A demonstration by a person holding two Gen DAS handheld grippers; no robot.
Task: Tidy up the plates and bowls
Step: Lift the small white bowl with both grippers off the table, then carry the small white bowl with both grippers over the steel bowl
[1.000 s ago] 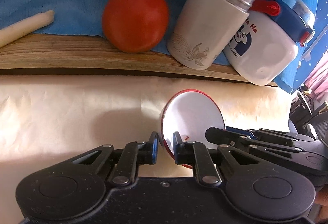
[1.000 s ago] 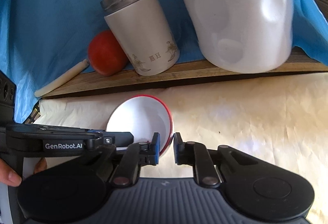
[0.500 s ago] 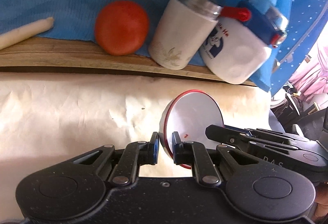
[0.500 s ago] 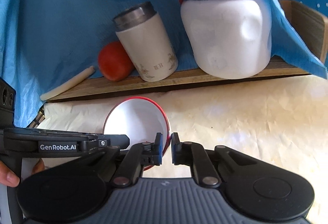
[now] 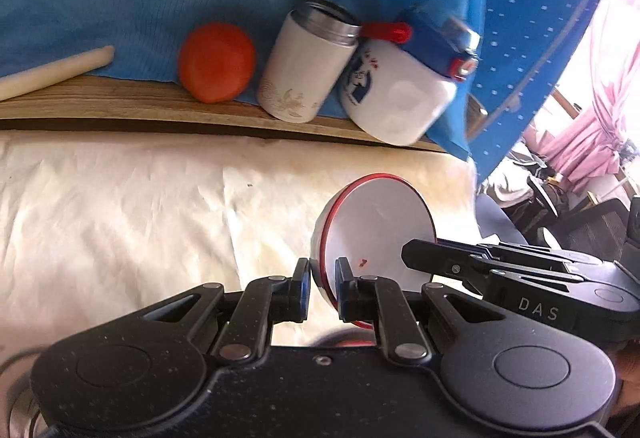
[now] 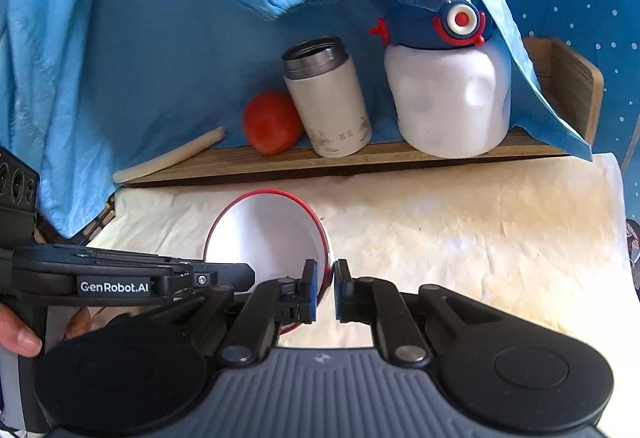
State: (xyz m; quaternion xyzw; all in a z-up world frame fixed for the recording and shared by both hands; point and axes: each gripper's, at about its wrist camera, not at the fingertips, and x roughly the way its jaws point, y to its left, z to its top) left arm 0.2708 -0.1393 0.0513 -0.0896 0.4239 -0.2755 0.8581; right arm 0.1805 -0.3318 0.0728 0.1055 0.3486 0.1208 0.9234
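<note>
Red-rimmed white bowl [image 5: 376,234], frame centre, is pinched at opposite rims by our left gripper [image 5: 322,288] and right gripper [image 6: 325,288]; we advise level, matched motion.

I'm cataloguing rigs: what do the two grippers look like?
Left gripper: speckled black body, blue pads; its side reads GenRobot.AI in the right wrist view. Right gripper: black linkage, ribbed grey base, blue pads, side marked DAS.
</note>
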